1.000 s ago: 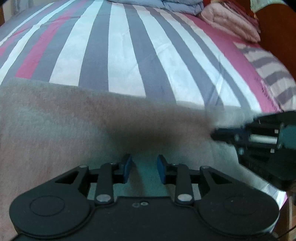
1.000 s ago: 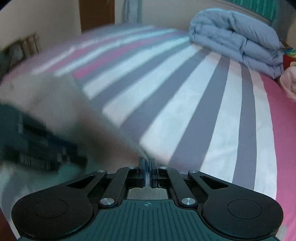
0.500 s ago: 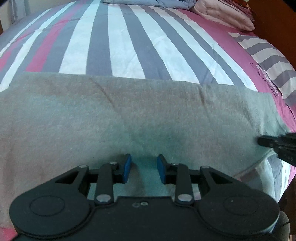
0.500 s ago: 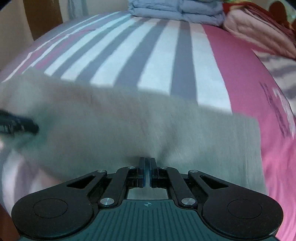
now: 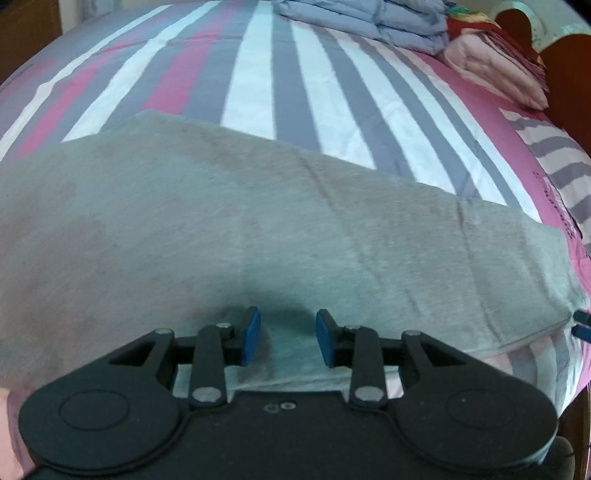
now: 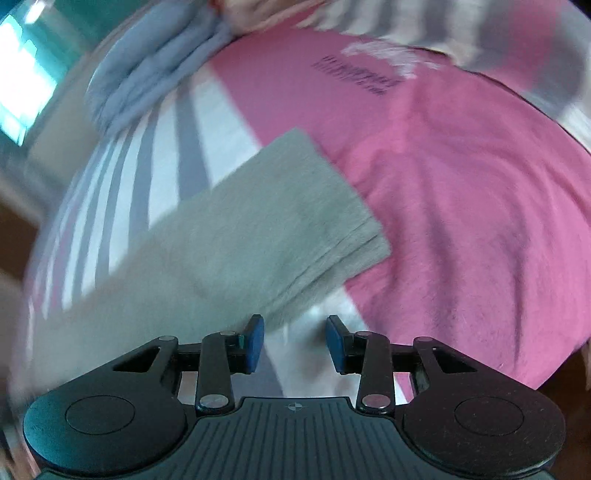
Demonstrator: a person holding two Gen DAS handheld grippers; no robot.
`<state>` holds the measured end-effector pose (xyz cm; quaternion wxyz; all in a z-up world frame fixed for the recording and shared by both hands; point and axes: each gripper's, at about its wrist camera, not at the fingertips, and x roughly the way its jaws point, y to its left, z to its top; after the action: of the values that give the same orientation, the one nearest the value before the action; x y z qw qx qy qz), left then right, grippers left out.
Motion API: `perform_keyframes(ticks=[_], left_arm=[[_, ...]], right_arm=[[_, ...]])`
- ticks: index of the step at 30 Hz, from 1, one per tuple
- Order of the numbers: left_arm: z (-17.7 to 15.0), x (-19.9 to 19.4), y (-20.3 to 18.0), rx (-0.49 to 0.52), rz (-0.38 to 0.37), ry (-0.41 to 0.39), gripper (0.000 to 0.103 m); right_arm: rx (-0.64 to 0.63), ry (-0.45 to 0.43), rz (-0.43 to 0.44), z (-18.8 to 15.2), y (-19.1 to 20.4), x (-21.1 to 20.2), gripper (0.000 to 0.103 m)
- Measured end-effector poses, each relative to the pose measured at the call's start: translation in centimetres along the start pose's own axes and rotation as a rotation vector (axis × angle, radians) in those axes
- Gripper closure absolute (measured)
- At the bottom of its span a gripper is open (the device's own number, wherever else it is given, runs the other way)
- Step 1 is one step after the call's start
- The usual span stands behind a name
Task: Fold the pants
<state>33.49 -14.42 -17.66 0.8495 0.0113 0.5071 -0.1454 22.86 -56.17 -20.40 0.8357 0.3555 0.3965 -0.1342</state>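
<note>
The grey pants (image 5: pixel 280 221) lie folded into a long flat band across the near part of the bed (image 5: pixel 258 92), running along its near edge; the far long edge of the band is straight, and faint creases cross the cloth at a slant. The fabric is a soft heathered knit, matte and slightly fuzzy, with no print on it. At the band's right end, seen from the right wrist, the cloth ends in a squared corner where several stacked layers show as thin parallel lines, resting on the pink part of the sheet. The sheet is smooth cotton with lengthwise stripes of white, grey and pink, and a broad plain pink panel bearing dark lettering that is too blurred to read. Toward the head of the bed sit a puffy, quilted blue-grey duvet (image 5: pixel 369 22), folded into a thick stack, and just beside it a folded pale pink blanket (image 5: pixel 495 70). The left gripper (image 5: pixel 288 338) is held low over the middle of the band, its blue-padded jaws spread partway and opening a little, with cloth lying below the gap and the pads not pinching it. The right gripper (image 6: pixel 295 341) is off the band's near right corner, its jaws opening, with only white and grey sheet between the blue pads (image 6: pixel 255 339).
</note>
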Motion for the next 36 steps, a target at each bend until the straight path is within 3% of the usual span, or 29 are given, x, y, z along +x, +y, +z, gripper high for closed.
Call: perform_keyframes(ticks=[6, 8, 9, 10, 13, 17, 21, 25, 29, 34, 35, 36], left_arm=[[-0.5, -0.7, 2.1, -0.047, 0.009, -0.01, 0.079], [-0.6, -1.0, 2.7, -0.058, 0.012, -0.012, 0.079], [-0.6, -1.2, 3.0, -0.067, 0.012, -0.014, 0.079], [-0.6, -1.4, 3.3, -0.074, 0.012, -0.016, 0.079], [-0.4, -1.8, 4.5, -0.097, 0.017, -0.024, 0.079], [0.0, -2.6, 6.2, -0.135, 0.015, -0.046, 0.079], [0.2, -3.6, 8.5, -0.174, 0.022, -0.07, 0.079], [-0.2, -4.4, 11.3, -0.227, 0.036, -0.085, 0.079], [-0.8, -5.1, 14.1, -0.276, 0.062, -0.09, 0.079], [-1.2, -5.2, 16.1, -0.302, 0.073, -0.078, 0.079], [-1.2, -5.2, 16.3, -0.306, 0.07, -0.073, 0.079], [-1.2, -5.3, 16.3, -0.313, 0.06, -0.069, 0.078]], right_arm=[[0.34, -0.096, 0.091, 0.6, -2.8, 1.6, 0.066], [0.441, -0.152, 0.085, 0.4, -3.5, 1.6, 0.085], [0.431, -0.168, 0.074, 0.4, -3.1, 1.5, 0.091], [0.388, -0.192, 0.056, 0.6, -2.2, 1.0, 0.092], [0.034, -0.316, 0.01, 0.9, 4.3, -1.4, 0.093], [-0.263, -0.38, 0.107, 0.2, 13.5, -3.7, 0.093], [-0.532, -0.391, 0.226, -3.6, 23.2, -4.3, 0.093], [-0.734, -0.336, 0.326, -9.8, 30.9, -3.0, 0.093], [-0.856, -0.229, 0.377, -16.7, 35.1, 0.8, 0.093], [-0.891, -0.013, 0.28, -22.6, 35.8, 7.5, 0.092], [-0.911, 0.04, 0.244, -23.6, 35.9, 8.5, 0.087], [-0.918, 0.072, 0.225, -23.9, 35.8, 8.8, 0.072]])
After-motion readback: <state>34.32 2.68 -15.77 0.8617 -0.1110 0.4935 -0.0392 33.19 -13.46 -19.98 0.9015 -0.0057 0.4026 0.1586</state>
